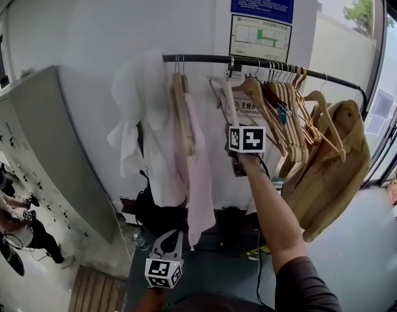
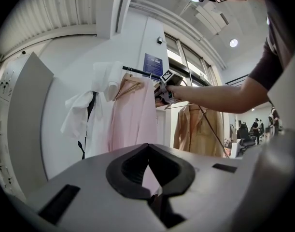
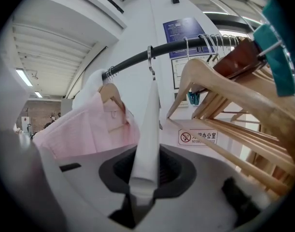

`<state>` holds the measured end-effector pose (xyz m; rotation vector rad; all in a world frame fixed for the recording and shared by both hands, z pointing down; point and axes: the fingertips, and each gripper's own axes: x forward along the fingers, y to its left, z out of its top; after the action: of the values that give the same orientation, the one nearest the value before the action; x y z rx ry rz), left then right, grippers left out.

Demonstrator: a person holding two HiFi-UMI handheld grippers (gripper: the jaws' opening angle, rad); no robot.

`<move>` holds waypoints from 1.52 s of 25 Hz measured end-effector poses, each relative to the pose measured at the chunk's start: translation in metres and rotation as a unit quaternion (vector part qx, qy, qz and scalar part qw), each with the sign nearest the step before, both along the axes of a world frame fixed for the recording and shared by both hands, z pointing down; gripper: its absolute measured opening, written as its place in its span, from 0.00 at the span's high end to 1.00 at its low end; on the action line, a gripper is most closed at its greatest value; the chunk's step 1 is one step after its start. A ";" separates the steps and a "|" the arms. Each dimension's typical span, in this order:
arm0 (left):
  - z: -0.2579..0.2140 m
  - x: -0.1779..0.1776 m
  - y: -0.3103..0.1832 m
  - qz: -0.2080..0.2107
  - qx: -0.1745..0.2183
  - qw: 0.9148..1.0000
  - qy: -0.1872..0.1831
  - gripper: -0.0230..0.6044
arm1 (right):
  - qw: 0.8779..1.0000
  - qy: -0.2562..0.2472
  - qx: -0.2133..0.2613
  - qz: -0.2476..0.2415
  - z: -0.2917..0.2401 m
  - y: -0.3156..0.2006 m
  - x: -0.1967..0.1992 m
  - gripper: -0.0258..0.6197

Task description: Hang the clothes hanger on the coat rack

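Note:
A black coat rack rail point(image 1: 204, 59) runs across the wall. My right gripper point(image 1: 234, 130) is raised just below it and is shut on a white clothes hanger point(image 1: 228, 99). In the right gripper view the hanger's flat arm point(image 3: 149, 124) stands between the jaws point(image 3: 146, 151), and its metal hook point(image 3: 150, 57) lies over the rail point(image 3: 128, 61). My left gripper point(image 1: 167, 242) hangs low in front of the rack, shut and holding nothing. Its own view shows its closed tips point(image 2: 147, 146) facing the rack.
A pink shirt point(image 1: 195, 168) and a white garment point(image 1: 136, 116) hang left of the white hanger. Several wooden hangers point(image 1: 289, 106) and a tan coat point(image 1: 331, 168) crowd the right. Grey lockers point(image 1: 42, 148) stand left, with a person point(image 1: 10, 220) beside them.

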<state>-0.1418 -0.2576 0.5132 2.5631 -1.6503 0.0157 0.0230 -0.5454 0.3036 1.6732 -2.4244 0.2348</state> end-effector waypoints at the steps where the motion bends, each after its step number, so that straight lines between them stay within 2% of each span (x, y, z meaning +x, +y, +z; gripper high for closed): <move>1: -0.001 0.001 -0.001 0.001 0.001 1.000 0.000 0.95 | 1.000 0.001 0.003 -0.001 -0.001 0.000 -0.001 0.87; 4: -0.003 0.004 -0.004 0.006 0.004 1.000 0.000 0.95 | 1.000 0.012 0.027 0.004 -0.006 0.003 0.001 0.85; 7: -0.001 0.006 -0.002 0.009 -0.001 1.000 -0.001 0.95 | 0.997 0.023 0.067 0.019 -0.008 0.010 0.007 0.71; 8: 0.001 0.007 -0.001 0.011 -0.002 1.000 -0.001 0.95 | 0.996 0.025 0.082 0.026 -0.010 0.016 0.010 0.69; 13: 0.006 0.019 0.000 0.023 -0.009 1.000 -0.001 0.95 | 0.981 0.014 0.175 0.083 -0.014 0.063 0.030 0.64; 15: 0.009 0.025 0.001 0.029 -0.014 0.999 -0.001 0.95 | 0.977 0.009 0.193 0.088 -0.002 0.085 0.030 0.63; 22: 0.007 0.043 -0.003 0.041 -0.011 0.999 -0.002 0.95 | 0.984 -0.005 0.174 0.030 0.077 0.164 0.016 0.63; 25: 0.006 0.043 -0.009 0.037 -0.009 0.999 -0.003 0.95 | 0.986 0.006 0.166 0.003 0.119 0.203 0.004 0.64; 26: 0.005 0.043 -0.011 0.035 -0.009 0.999 -0.004 0.95 | 0.986 0.012 0.166 0.001 0.130 0.215 0.003 0.68; 27: 0.004 0.042 -0.014 0.033 -0.008 0.999 -0.003 0.95 | 0.986 0.017 0.166 0.003 0.139 0.226 0.004 0.79; 29: 0.000 0.041 -0.019 0.026 -0.001 1.000 -0.003 0.95 | 0.987 0.018 0.160 0.004 0.154 0.241 0.008 0.87; 32: -0.006 0.036 -0.024 0.015 0.008 1.000 -0.003 0.95 | 0.989 0.013 0.144 -0.005 0.172 0.259 0.011 0.93; 38: -0.008 0.038 -0.029 0.008 0.011 1.000 -0.002 0.95 | 0.991 0.016 0.134 -0.016 0.190 0.274 0.020 0.94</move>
<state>-0.1043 -0.2869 0.5054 2.5945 -1.6408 0.0032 0.0431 -0.2710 0.4937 1.7215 -2.5496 -0.1286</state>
